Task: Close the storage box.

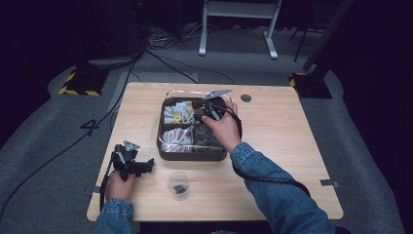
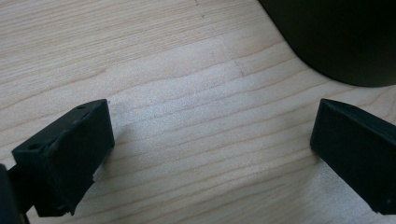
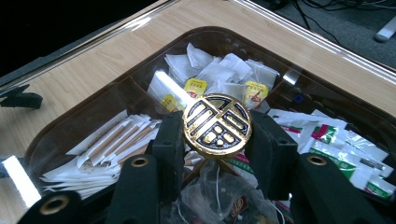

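The lidded box (image 1: 192, 152), a dark brown tray split into compartments of tea bags and paper sachets, sits at the middle of the wooden table (image 1: 292, 146) and is the biggest thing in play. Its clear lid (image 3: 93, 107) covers the compartments; through it show white sachets (image 3: 219, 70) with yellow tags at the far end and wrapped sticks (image 3: 112, 140) to one side. A small clear cup (image 1: 178, 185) with something dark in it stands on the table just in front of the box, near the person's edge.

The step in hand looks like taking the lid off: the right gripper (image 3: 217, 135) is clamped on the round gold knob (image 3: 217, 125) that stands at the lid's centre, one black pad pressing each side of it. In the high view that gripper (image 1: 210, 108) hangs over the far right part of the box, the hand behind it. The lid appears seated or close to it; I cannot tell whether it has cleared the rim.

The next move likely calls for a straight lift, keeping the knob squeezed so the lid does not swing or slip, then a bare spot of table to set it on.

The left gripper (image 1: 130, 163) rests at the table's left front, well apart from the box, jaws spread wide with only bare wood between them.
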A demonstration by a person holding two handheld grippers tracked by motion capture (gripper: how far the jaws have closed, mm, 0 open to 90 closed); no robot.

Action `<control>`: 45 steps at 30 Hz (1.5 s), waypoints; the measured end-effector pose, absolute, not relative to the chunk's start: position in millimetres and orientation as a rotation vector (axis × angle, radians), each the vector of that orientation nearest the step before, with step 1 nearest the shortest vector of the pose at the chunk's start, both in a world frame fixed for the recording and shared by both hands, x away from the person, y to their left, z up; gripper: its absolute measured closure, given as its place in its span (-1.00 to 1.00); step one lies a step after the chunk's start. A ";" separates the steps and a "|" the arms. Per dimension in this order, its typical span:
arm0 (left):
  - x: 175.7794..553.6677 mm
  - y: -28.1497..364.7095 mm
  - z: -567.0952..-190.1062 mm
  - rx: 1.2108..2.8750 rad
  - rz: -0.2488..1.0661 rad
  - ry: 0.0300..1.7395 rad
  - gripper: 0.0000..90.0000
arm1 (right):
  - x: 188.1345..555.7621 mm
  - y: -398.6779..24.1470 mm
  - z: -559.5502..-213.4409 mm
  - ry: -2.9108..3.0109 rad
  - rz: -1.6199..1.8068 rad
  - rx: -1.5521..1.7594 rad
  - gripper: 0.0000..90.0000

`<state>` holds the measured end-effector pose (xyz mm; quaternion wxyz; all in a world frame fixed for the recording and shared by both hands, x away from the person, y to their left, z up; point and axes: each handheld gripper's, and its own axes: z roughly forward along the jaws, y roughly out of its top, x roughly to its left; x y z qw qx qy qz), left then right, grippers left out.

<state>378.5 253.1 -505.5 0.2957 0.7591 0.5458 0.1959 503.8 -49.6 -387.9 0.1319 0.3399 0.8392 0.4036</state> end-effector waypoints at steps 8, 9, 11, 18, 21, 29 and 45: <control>378.6 253.1 -505.6 2.018 0.521 1.452 -1.00 | 509.3 -41.0 -401.4 2.441 1.163 0.951 0.30; 378.6 253.1 -505.6 2.018 0.521 1.452 -1.00 | 509.9 -40.5 -403.2 2.439 1.156 0.952 0.30; 378.6 253.1 -505.6 2.018 0.521 1.452 -1.00 | 511.3 -39.8 -407.0 2.433 1.153 0.941 0.30; 378.6 253.1 -505.6 2.019 0.520 1.452 -1.00 | 513.7 -37.6 -418.5 2.452 1.155 0.937 0.30; 378.6 253.1 -505.6 2.018 0.521 1.452 -1.00 | 513.6 -35.6 -422.4 2.454 1.147 0.937 0.30; 378.6 253.1 -505.6 2.018 0.521 1.452 -1.00 | 514.7 -34.0 -427.9 2.453 1.130 0.943 0.30; 378.6 253.1 -505.6 2.019 0.521 1.452 -1.00 | 515.3 -33.3 -434.3 2.462 1.113 0.939 0.30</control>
